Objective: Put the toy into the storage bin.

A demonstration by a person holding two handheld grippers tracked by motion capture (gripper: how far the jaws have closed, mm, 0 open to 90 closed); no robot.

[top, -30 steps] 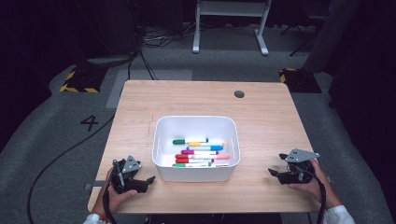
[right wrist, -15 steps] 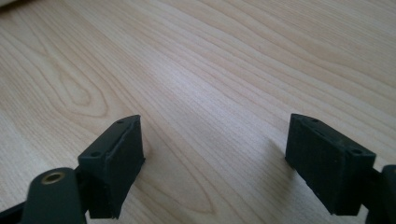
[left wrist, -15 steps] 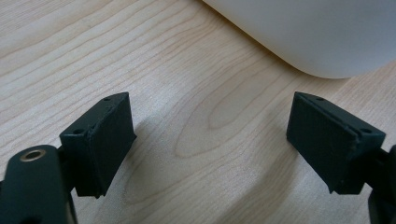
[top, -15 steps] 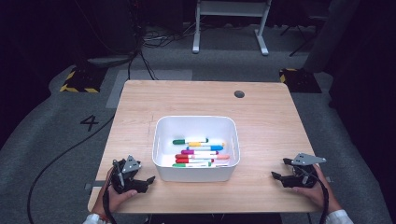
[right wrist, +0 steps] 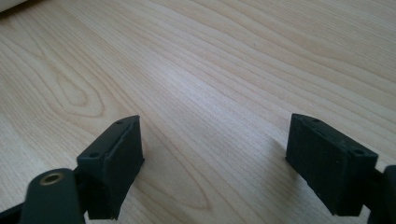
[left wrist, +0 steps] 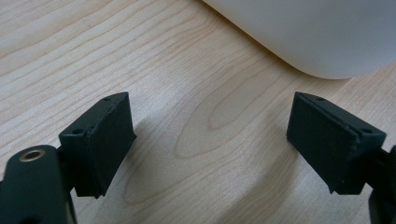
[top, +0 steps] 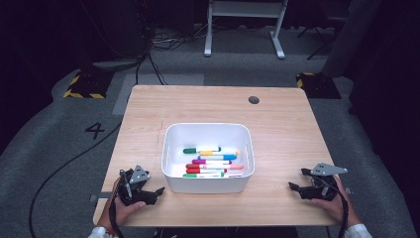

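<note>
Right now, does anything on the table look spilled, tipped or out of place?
Nothing stands out. The white bin sits upright mid-table with the markers lying flat inside it, none on the table. Both tongs, left and right, rest open near the front edge, holding nothing.

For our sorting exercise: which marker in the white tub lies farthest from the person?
The green-capped marker. It is the top one of the stack in the tub, with every other marker lying nearer the person.

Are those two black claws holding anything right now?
Nothing. The left gripper and right gripper both stand open over bare table; the markers lie in the bin.
</note>
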